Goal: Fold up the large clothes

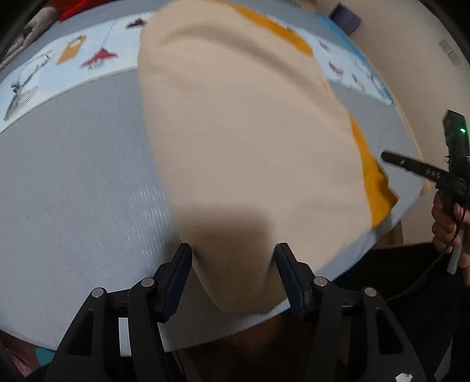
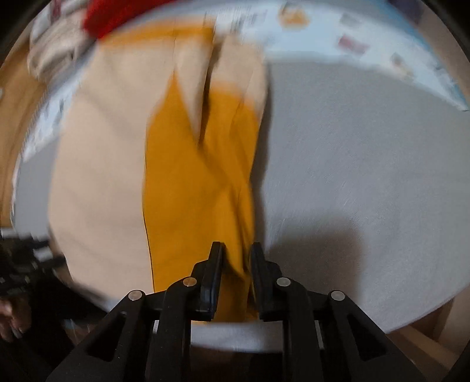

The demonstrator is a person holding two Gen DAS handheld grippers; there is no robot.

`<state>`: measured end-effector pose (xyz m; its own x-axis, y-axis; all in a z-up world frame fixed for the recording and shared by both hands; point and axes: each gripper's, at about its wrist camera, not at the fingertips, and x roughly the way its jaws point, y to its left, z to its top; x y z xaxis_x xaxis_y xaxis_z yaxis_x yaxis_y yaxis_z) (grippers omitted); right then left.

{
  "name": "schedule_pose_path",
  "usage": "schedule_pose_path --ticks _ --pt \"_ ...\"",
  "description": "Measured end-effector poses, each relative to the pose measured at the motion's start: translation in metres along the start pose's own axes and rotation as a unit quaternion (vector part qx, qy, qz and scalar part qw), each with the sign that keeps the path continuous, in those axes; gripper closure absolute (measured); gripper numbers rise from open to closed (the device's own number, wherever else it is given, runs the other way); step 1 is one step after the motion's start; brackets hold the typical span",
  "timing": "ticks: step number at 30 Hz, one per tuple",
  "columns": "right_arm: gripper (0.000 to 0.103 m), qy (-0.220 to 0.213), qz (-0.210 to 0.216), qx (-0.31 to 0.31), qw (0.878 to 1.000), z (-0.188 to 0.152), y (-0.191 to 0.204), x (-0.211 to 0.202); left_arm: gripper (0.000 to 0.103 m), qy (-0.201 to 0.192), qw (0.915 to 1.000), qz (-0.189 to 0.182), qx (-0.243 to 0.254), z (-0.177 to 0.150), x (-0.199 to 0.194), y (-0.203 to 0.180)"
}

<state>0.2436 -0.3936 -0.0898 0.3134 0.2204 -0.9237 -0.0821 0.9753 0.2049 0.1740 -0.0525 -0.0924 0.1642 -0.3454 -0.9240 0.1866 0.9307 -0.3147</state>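
Observation:
A large beige and mustard-yellow garment (image 1: 243, 141) lies along the grey bed surface (image 1: 82, 182). In the left wrist view its beige end lies between my left gripper's (image 1: 233, 249) wide-open jaws at the near edge. In the right wrist view my right gripper (image 2: 236, 249) is nearly shut on a yellow fold of the garment (image 2: 199, 182); beige cloth lies to the left of it. The right gripper also shows in the left wrist view at the far right (image 1: 426, 173), held by a hand. Both views are motion-blurred.
A light-blue printed sheet (image 1: 58, 70) covers the far part of the bed. A red cloth (image 2: 117, 14) and pale bedding lie at the far left in the right wrist view. A beige wall (image 1: 411, 53) stands at the right. The bed's near edge (image 2: 382, 308) drops off below.

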Motion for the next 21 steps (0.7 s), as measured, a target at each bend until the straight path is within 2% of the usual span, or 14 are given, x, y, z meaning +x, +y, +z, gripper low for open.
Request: schedule_pose_path --ticks 2,3,5,8,14,21 --pt "0.066 -0.06 0.016 0.021 0.998 0.014 -0.004 -0.019 0.048 -0.019 0.9997 -0.006 -0.017 0.007 -0.008 0.01" --pt "0.06 -0.076 0.023 0.032 0.996 0.022 -0.005 -0.022 0.048 -0.027 0.9992 -0.009 -0.03 0.01 -0.011 0.015" --pt "0.058 -0.087 0.05 0.057 0.993 0.039 -0.005 -0.018 0.048 -0.033 0.9982 -0.013 -0.047 0.013 -0.012 0.022" --pt "0.058 -0.071 0.092 0.082 0.99 0.067 0.0 0.006 0.048 -0.033 0.9975 -0.006 -0.063 0.02 -0.007 0.029" --pt "0.058 -0.046 0.119 0.121 0.984 0.12 0.006 0.065 0.048 -0.021 0.9968 -0.007 -0.076 0.023 0.008 0.028" --pt "0.058 -0.033 0.134 0.139 0.981 0.16 0.003 0.117 0.048 -0.015 0.9966 -0.013 -0.081 0.024 0.012 0.031"
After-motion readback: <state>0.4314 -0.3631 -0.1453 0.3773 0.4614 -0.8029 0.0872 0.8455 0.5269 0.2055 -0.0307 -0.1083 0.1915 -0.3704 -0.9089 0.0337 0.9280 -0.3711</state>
